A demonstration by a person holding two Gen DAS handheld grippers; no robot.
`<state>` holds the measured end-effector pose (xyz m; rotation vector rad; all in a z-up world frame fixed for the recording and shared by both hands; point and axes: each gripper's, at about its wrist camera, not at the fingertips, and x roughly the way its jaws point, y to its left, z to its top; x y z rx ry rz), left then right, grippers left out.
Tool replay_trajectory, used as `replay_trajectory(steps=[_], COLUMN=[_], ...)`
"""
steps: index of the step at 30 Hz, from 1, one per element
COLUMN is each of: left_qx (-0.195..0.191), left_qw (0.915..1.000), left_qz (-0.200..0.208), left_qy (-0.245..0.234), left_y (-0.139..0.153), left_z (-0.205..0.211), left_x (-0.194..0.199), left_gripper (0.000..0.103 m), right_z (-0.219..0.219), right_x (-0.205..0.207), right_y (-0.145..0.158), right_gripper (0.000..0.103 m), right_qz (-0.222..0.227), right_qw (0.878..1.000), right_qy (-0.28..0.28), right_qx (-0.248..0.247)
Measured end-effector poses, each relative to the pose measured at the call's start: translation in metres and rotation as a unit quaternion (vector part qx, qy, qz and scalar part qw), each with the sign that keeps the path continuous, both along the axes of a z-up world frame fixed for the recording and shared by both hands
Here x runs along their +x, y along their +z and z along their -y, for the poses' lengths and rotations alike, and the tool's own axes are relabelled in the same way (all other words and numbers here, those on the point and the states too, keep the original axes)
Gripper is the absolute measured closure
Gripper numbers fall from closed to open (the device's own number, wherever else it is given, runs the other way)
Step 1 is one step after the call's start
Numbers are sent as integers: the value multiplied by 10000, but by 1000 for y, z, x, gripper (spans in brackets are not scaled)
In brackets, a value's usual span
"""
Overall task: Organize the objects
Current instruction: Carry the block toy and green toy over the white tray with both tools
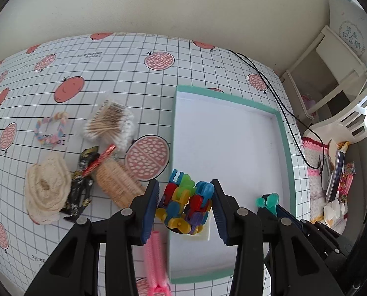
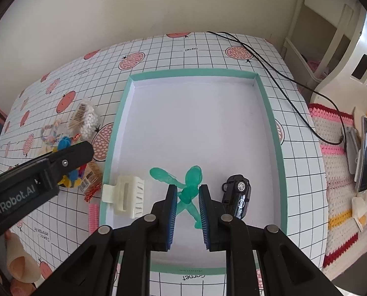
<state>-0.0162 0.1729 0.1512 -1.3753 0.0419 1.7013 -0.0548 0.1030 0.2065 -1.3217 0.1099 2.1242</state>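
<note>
A cluster of coloured plastic pieces [image 1: 184, 203] is clamped between the jaws of the left gripper [image 1: 185, 207], held above the left rim of the teal-edged tray [image 2: 269, 113]. A translucent green figure [image 2: 189, 192] is gripped between the closed-in jaws of the right gripper [image 2: 187, 209] over the tray floor. A cream hair claw [image 2: 128, 196] and a black toy car [image 2: 237, 194] are seen lying in the tray to either side of the figure.

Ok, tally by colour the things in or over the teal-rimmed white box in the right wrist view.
Cream: 1, plastic hair claw clip
Translucent green: 1, plastic toy figure in the right tool
Black: 1, toy car
Total: 3
</note>
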Motion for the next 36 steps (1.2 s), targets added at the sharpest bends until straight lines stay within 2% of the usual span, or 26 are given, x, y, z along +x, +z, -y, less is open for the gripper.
replay_trajectory(steps=[8,15,20,27,36], left_qx=[-59,-43,-73,-155,-151], left_qw=[9999,9997,9998,9994,9992], left_qz=[123,185,158,240,254], left_qy=[-64,-146,-137,-191,-265], left_y=[-21,-35,-42,-52,-46], left_z=[-38,-59,-62,-65,-56], left_x=[4,8,11,19,29], left_gripper=[60,60,60,59,59], right_z=[-31,-49,-53,-50,-41], right_x=[-16,-19,-22,-24,-28], right_y=[-23,-27,-37,-40,-44], right_gripper=[84,84,84,84,81], right_qz=[188,186,258,353,504], right_qw=[9996,9993,9987,9983,9967], right_qy=[42,91,177,384,640], right_qx=[-225,-298,-404,-269,-38])
